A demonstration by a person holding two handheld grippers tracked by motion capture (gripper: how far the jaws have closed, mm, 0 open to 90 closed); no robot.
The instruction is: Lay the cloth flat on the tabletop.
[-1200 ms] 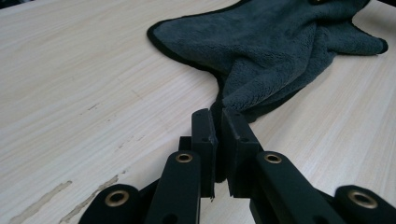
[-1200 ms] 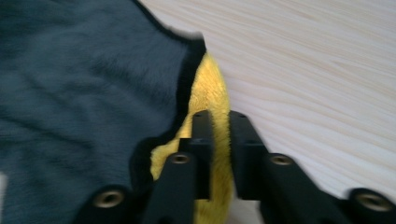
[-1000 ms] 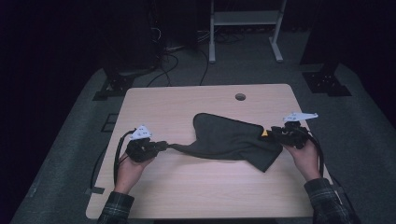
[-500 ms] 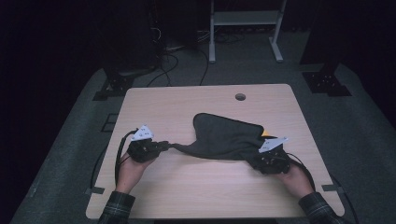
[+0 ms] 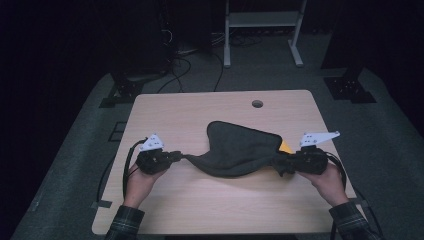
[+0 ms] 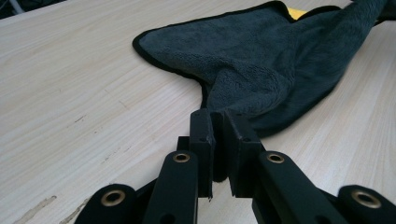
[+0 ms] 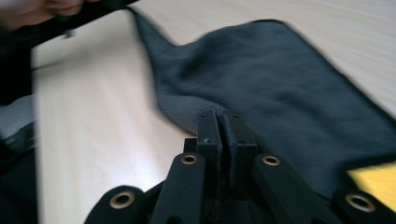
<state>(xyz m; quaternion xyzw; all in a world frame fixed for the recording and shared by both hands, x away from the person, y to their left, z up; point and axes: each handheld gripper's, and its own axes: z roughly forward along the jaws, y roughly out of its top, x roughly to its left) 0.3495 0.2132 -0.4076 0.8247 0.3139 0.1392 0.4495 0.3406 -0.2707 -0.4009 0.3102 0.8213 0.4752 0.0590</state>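
A dark grey cloth [image 5: 241, 149] with a black hem lies stretched across the middle of the wooden table [image 5: 200, 110]. My left gripper [image 5: 176, 156] is shut on the cloth's left corner [image 6: 218, 106], with the jaws pinched together on the fabric. My right gripper [image 5: 280, 164] is shut on the cloth's right corner [image 7: 205, 108]. A yellow patch [image 5: 284, 146] peeks out from under the cloth by the right gripper, also seen as the yellow patch [image 7: 373, 179] and the yellow patch [image 6: 296, 11]. The cloth's far edge rests flat on the table.
A round cable hole [image 5: 257, 104] sits near the table's far edge. Beyond the table are a white-legged stand [image 5: 261, 20], cables on the floor [image 5: 185, 60] and dark equipment bases [image 5: 349, 85]. A person's hands and plaid sleeves [image 5: 125, 225] come in from the near edge.
My right gripper swung in along the cloth's right side, then pulled out right with a corner held. The cloth is now drawn taut between the two grippers. The left gripper stayed put.
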